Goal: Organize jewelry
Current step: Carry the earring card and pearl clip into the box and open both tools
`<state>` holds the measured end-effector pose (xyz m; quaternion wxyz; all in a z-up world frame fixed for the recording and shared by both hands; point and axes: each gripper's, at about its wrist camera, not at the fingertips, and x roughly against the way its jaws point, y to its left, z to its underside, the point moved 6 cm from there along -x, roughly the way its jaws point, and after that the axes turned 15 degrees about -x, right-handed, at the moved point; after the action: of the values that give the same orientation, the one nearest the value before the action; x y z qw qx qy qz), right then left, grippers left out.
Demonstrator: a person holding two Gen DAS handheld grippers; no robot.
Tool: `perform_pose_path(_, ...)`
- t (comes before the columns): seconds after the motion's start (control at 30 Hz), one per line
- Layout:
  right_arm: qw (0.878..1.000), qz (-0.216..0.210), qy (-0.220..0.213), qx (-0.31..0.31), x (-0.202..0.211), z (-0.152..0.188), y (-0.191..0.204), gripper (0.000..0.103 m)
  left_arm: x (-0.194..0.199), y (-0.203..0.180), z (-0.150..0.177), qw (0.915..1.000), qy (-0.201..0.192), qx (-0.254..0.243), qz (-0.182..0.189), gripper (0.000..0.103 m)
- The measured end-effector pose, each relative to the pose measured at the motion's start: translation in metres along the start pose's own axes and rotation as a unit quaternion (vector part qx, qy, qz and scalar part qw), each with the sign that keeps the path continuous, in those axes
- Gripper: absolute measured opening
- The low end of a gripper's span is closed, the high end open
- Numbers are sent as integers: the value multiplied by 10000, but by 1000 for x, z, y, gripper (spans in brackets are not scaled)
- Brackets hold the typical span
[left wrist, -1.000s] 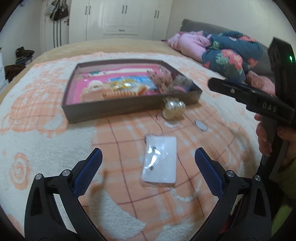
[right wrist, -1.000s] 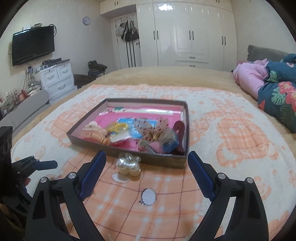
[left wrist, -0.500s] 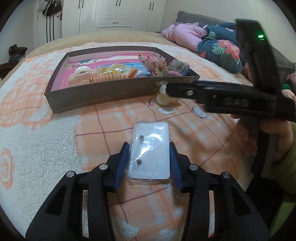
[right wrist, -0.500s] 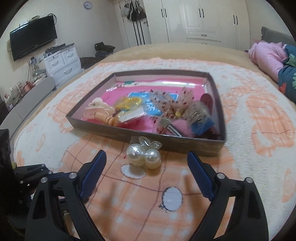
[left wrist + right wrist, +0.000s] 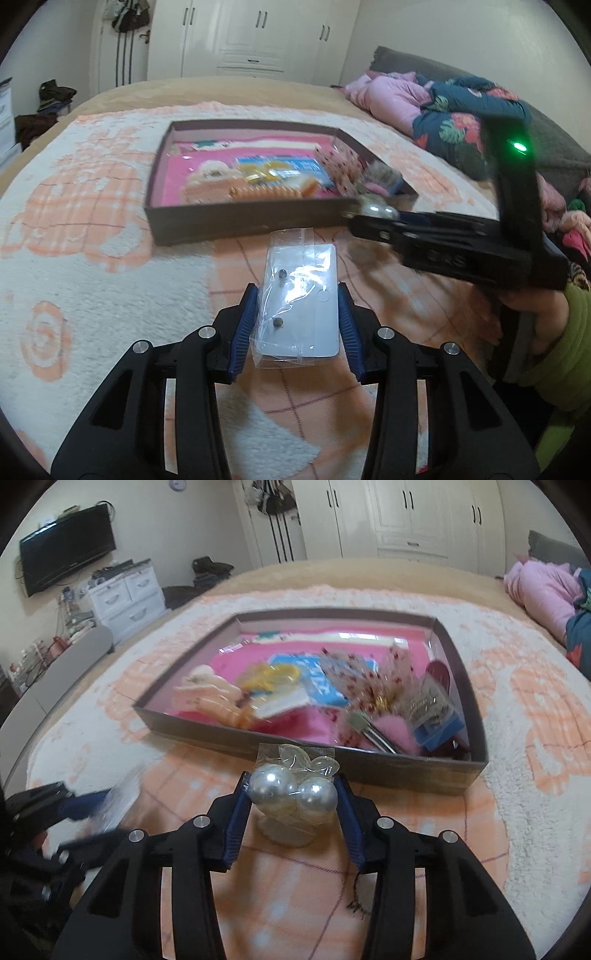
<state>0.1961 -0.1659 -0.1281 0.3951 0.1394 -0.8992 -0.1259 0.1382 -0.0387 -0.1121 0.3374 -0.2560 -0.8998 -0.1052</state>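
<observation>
L claw [image 5: 297,325] is clamped on an earring card [image 5: 301,302] in a clear bag, blue pads touching both long edges, card held above the blanket [image 5: 92,258] just in front of the box [image 5: 236,221]. R claw [image 5: 293,812] is clamped on a pearl clip [image 5: 293,794] in a clear wrapper, lifted off the blanket near the box's front wall, toward its R end. Box sits on the bed w/ a pink liner, holding a hair claw clip [image 5: 210,698], yellow ties [image 5: 273,674], a bow [image 5: 373,683] & a blue pin case [image 5: 437,716]. Pink & floral bedding [image 5: 436,107] lies far R.
</observation>
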Motion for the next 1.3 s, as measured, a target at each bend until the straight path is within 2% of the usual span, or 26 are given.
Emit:
perform_pose_path(0.37, 9972, -191, -647, 312, 47, -15, 22, 43, 10, 26, -16, 9991, -228, 172, -297, 34)
perform_pose_path(0.6, 9953, -148, -937, 218, 60, -30, 16, 43, 12, 41, -41, 9979, -431, 224, -428, 34)
perform_pose_path(0.93, 9915, 134, -1289, 105, 62, -55, -8, 43, -5, 49, -81, 9972, -585, 259, -382, 34)
perform_pose_path(1.03, 9913, 240, -1295, 70, 56, -60, -18, 43, -18, 51, -92, 9975, -566, 242, -357, 34)
perform_pose_path(1.3, 9939, 494, -987, 44, 23, -59, -33, 43, -59, 48, -109, 9990, -331, 119, -261, 34)
